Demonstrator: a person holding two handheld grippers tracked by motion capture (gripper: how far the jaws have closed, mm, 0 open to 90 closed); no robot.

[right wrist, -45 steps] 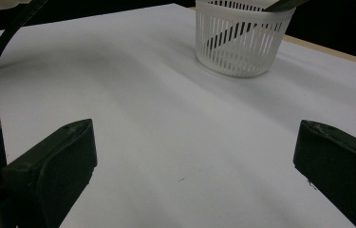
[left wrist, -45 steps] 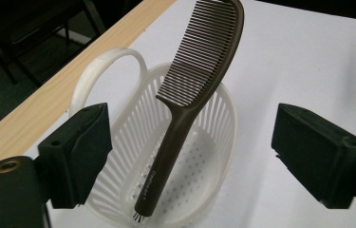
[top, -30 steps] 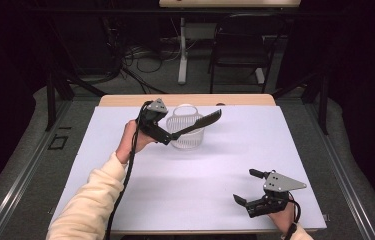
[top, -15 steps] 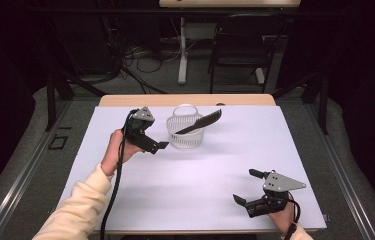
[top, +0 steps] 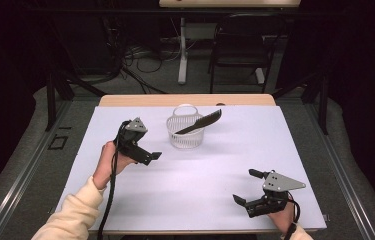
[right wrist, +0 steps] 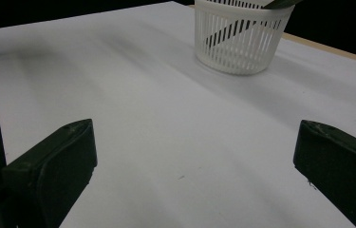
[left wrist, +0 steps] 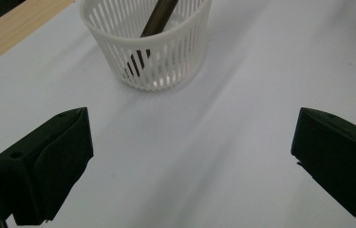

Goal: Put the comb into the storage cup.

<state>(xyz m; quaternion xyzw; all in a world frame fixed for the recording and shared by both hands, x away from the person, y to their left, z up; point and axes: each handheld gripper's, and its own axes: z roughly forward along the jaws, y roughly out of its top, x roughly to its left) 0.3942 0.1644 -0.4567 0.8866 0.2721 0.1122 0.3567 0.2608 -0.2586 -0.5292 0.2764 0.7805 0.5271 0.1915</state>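
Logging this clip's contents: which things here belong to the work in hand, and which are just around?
In the job:
- white slotted basket
- dark utensil leaning in it, end over the rim
- left tool, open, nearest the basket
- right tool, open, near the table's front edge

Just around:
- white table cover
- chair and cables behind the table

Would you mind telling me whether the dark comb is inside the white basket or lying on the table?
Inside. The comb leans in the upright basket, its upper end sticking out over the rim.
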